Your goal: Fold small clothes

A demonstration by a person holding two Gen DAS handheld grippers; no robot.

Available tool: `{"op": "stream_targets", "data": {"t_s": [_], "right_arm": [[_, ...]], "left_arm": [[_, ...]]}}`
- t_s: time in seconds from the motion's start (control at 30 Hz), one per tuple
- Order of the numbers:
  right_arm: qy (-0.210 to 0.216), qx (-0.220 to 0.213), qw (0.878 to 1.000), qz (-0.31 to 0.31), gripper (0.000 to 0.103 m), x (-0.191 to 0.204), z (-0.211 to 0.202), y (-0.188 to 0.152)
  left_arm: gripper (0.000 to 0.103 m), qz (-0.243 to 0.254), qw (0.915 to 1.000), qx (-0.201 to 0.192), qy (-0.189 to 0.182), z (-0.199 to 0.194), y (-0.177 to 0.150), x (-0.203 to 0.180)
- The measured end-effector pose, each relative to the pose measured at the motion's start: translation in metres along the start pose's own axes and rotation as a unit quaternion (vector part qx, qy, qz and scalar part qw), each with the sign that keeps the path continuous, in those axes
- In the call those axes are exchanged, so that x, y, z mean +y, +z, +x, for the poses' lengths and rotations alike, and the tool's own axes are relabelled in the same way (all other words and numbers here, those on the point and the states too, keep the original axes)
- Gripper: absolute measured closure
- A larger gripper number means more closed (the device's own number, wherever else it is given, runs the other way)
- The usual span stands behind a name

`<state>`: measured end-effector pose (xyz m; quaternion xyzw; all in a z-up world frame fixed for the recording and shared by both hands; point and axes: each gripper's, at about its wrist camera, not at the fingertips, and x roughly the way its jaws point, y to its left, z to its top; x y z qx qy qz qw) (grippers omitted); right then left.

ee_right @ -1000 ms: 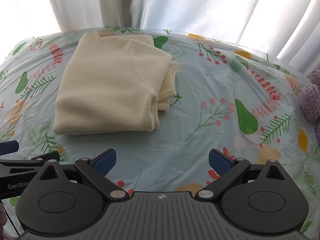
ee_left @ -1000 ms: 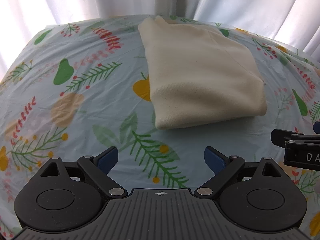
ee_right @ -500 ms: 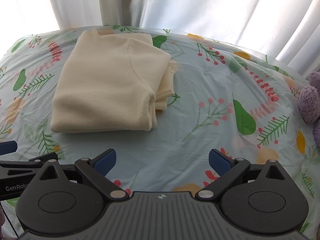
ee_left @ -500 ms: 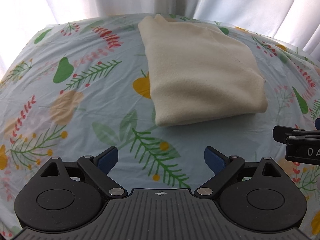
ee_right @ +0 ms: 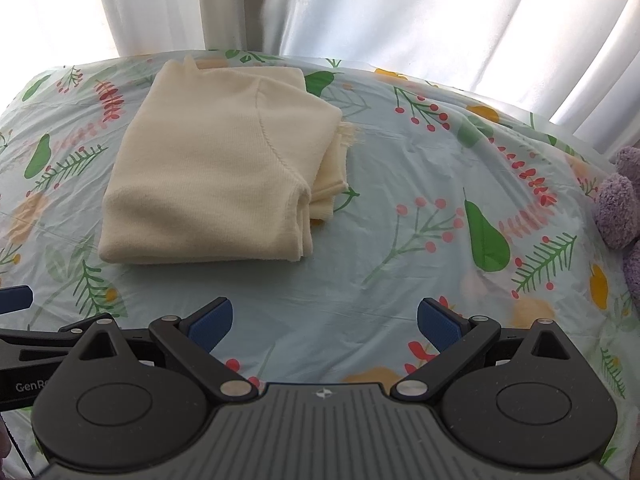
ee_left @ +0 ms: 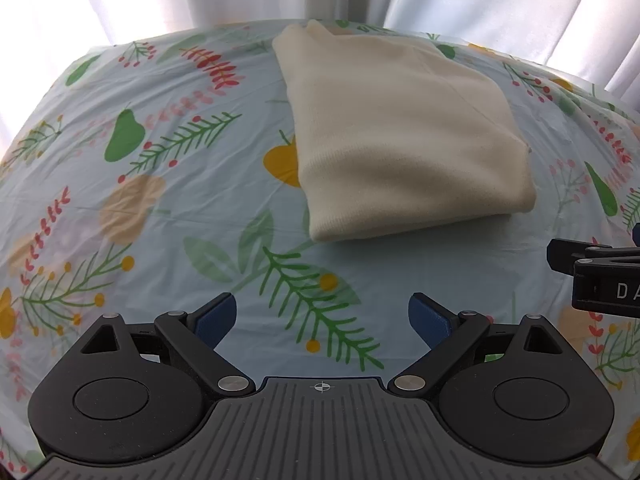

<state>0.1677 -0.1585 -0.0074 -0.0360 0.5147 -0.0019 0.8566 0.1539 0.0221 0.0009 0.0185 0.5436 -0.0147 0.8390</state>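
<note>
A cream knit garment (ee_left: 404, 136) lies folded into a thick rectangle on the table; it also shows in the right wrist view (ee_right: 224, 168), with its layered edges facing right. My left gripper (ee_left: 322, 316) is open and empty, hovering short of the garment's near edge. My right gripper (ee_right: 325, 318) is open and empty, near the table's front, to the right of the garment. Part of the right gripper shows at the right edge of the left wrist view (ee_left: 596, 276), and part of the left gripper at the left edge of the right wrist view (ee_right: 24, 340).
A light blue tablecloth (ee_right: 420, 240) with leaves, pears and berries covers the table. A purple plush toy (ee_right: 620, 200) sits at the right edge. White curtains (ee_right: 360, 12) hang behind the table.
Both grippers have drawn back and up slightly, so the garment sits a little farther away in both views. The garment has not moved. Both grippers stay open.
</note>
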Motion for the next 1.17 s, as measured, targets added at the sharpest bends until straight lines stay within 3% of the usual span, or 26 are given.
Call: {"op": "stream_targets", "data": {"t_s": [1.17], "right_arm": [[-0.003,-0.002,1.0,-0.004,0.004,0.0031,-0.0003,-0.001]], "left_arm": [[0.007,0.004,1.0,-0.001,-0.001,0.0007,-0.0002,0.0]]}}
